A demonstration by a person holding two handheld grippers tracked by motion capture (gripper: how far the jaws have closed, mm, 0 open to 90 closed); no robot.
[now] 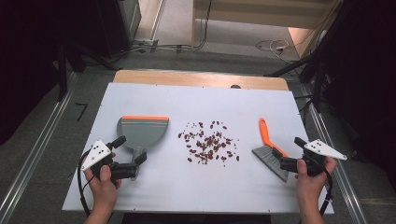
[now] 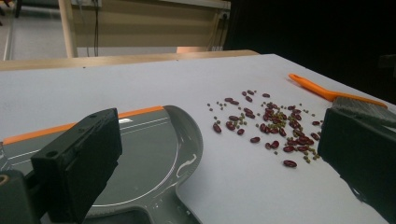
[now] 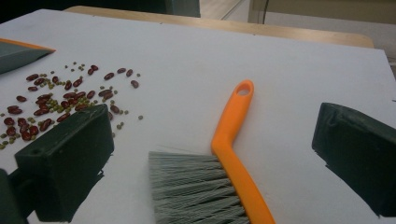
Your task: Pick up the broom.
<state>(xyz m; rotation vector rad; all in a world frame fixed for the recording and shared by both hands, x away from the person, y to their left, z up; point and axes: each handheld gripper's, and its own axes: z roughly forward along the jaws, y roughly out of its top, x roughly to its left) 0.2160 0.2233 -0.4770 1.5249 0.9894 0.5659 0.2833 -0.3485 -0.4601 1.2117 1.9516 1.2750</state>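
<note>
The left tool (image 1: 127,156) stands fully open and holds nothing, its jaws straddling the handle of the grey pan (image 1: 142,131). The right tool (image 1: 288,152) is likewise wide open and empty, with the brush (image 1: 271,148) lying between its jaws on the table (image 1: 154,186). The beans (image 1: 208,142) lie scattered between pan and brush, apart from both. Risk: a grip on the bristles instead of the orange handle would likely let the brush twist; a hard sweep could scatter beans past the pan or off the table edge. The table is white with a wooden far edge; the surrounding floor is dark, with cables and rails.
</note>
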